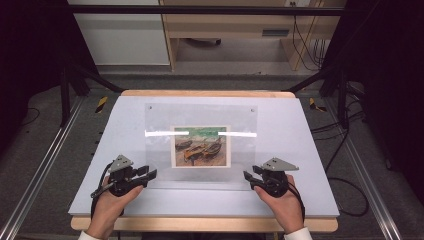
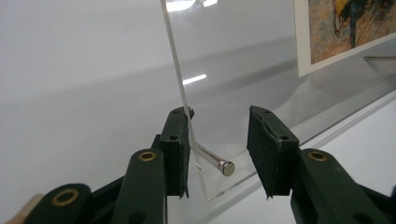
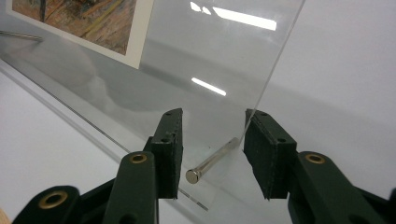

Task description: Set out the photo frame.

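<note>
Clear acrylic frame (image 1: 200,145) lying pretty much in the middle of the worktop (image 1: 300,165), with a small boat painting print (image 1: 201,146) sandwiched in it and a strip of ceiling light glaring across the top of the picture. It's got little metal standoff pins at the corners. In the left gripper view one pin (image 2: 215,161) pokes out at the near corner of the sheet, and in the right gripper view another pin (image 3: 212,161) does the same at the opposite near corner.

Left tool (image 1: 151,173) sits right at the frame's near left corner. Its jaws are partly open, with the pin and the corner of the acrylic between them. One pad looks like it's right against the sheet's edge, the other is clear of the pin, so no real grip as far as I can tell.

Right tool (image 1: 246,175) mirrors that at the near right corner: jaws partly open, straddling the pin, sheet edge close to one pad, nothing clamped.

Both hands are down at the near edge of the worktop, which is a pale grey board on a wooden top. Beyond it there's floor, cables, and some wooden furniture at the back.
</note>
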### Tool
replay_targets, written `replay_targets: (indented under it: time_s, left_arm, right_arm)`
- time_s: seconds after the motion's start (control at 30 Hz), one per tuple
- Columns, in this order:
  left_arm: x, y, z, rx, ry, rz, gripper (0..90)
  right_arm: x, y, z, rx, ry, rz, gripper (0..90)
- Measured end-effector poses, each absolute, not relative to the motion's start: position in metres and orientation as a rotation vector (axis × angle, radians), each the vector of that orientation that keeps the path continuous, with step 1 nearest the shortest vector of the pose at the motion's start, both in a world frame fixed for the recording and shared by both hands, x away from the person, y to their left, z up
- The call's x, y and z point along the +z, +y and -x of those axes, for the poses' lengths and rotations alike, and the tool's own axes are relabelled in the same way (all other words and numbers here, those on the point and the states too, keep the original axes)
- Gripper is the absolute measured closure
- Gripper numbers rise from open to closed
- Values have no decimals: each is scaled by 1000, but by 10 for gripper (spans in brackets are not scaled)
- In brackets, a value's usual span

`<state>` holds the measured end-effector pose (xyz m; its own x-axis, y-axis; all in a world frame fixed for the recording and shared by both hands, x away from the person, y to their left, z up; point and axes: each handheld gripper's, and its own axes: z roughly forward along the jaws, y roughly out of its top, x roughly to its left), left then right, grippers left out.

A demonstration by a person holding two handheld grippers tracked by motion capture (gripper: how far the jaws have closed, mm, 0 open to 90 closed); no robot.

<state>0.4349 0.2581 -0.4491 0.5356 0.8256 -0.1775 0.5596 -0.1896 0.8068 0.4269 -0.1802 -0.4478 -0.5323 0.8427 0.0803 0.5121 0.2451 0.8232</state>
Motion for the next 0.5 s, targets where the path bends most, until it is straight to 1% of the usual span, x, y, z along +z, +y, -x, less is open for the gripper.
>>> replay_targets:
  time_s: [0.5]
  left_arm:
    - [-450,258,-431,378,1137,-1885,609]
  right_arm:
    - [-449,-181,-423,1187,2145,-1243,615]
